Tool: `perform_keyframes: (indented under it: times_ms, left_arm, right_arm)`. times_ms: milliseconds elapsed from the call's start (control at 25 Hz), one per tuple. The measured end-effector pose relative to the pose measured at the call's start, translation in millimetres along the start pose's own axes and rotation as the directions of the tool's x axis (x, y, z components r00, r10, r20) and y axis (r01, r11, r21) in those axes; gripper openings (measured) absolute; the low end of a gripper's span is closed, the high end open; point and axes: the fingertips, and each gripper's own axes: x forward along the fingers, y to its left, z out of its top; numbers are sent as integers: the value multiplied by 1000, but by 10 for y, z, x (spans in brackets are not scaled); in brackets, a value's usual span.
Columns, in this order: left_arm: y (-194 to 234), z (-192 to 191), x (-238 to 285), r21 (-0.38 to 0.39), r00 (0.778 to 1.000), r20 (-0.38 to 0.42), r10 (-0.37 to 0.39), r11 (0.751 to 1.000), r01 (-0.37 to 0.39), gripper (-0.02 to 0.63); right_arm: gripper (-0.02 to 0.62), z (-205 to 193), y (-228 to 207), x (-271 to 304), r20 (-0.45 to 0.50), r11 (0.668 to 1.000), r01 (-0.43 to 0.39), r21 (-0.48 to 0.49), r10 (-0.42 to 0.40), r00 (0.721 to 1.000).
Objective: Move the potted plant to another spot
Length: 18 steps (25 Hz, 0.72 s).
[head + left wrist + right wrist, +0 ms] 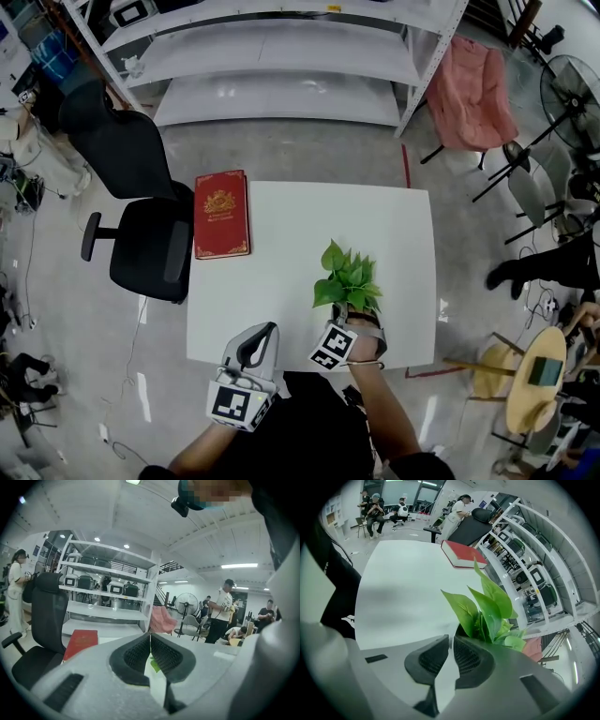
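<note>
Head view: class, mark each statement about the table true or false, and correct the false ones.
1. The book lies at a corner of the table. True.
2. The plant stands on the book. False: it stands on the table, apart from the book.
3. The left gripper holds the book. False: its jaws are shut on nothing, at the table's near edge.
4. The right gripper is at the plant. True.

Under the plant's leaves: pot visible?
Overhead, leaves of the potted plant cover its pot. The right gripper view shows only a dark patch under the stems; the right gripper seems pinched on its rim.
</note>
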Motion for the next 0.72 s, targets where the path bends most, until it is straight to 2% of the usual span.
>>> perform_keyframes:
  times_ms: [240,720]
  left_arm:
    - [138,90,-185,20,1000,13,0,1000,0,18]
    - [502,192,-704,-6,999,46,7,1000,-6,18]
  right_arm:
    - [18,87,58,-100,-2,1000,11,26,-11,1000]
    - [18,340,336,-416,-23,998,23,56,-22,999]
